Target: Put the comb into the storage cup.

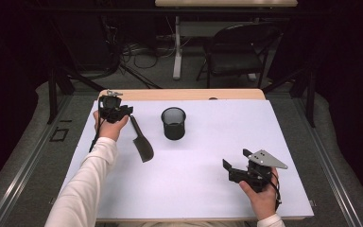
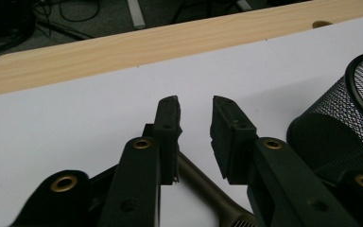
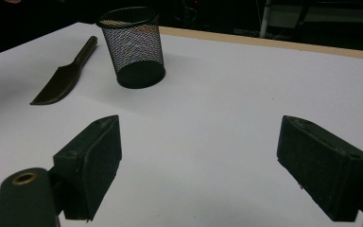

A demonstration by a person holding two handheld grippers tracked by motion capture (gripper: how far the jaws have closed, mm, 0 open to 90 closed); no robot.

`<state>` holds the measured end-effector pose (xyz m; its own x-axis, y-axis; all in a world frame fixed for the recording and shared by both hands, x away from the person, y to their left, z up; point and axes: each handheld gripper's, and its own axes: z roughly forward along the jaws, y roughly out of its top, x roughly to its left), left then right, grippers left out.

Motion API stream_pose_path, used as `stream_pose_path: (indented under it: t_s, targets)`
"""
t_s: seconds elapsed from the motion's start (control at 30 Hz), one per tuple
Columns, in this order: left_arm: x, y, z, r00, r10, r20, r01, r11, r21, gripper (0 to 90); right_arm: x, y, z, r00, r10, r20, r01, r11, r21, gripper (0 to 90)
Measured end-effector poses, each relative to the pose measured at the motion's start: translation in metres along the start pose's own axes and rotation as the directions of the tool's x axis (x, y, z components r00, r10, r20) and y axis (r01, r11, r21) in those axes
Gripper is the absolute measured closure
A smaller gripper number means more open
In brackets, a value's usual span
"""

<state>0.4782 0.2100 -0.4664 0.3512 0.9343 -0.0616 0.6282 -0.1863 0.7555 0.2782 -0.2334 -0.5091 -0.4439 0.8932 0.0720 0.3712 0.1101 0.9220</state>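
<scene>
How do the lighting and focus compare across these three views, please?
High view: the white table top is evenly lit, surroundings dark. Left gripper view: the near arms of the left tool blur at the bottom edge. Right gripper view: the mesh cup casts a soft shadow and its weave shimmers with coloured moiré.

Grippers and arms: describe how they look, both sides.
Both are black two-jaw tools with blocky black pads and brass-coloured rivets. The left gripper trails a black cable down past a white sleeve. The right gripper carries a grey three-cornered plate on top, and a white cuff shows at its wrist.
</scene>
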Motion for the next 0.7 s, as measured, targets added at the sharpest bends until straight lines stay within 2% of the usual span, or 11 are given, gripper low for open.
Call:
stream_pose_path:
  t_s: [0.13,0.43,0.7]
  targets:
    - [-0.001,-0.002,0.007,1.0000,0.002,-0.002,-0.002,0.9999,0.017,79.3,0.001,0.000,0.001,0.9999,-0.013,-0.001,0.013,1.000,-0.003,14.5]
    - [-0.001,-0.006,0.024,0.9999,0.002,-0.012,-0.001,0.9991,0.043,88.2,0.001,-0.001,0.001,0.9998,-0.018,0.002,0.018,1.000,0.007,14.1]
    - [0.000,-0.013,0.046,0.9996,-0.023,-0.017,0.024,0.9961,0.085,90.0,0.002,-0.001,0.001,0.9999,-0.016,-0.001,0.016,1.000,0.013,14.1]
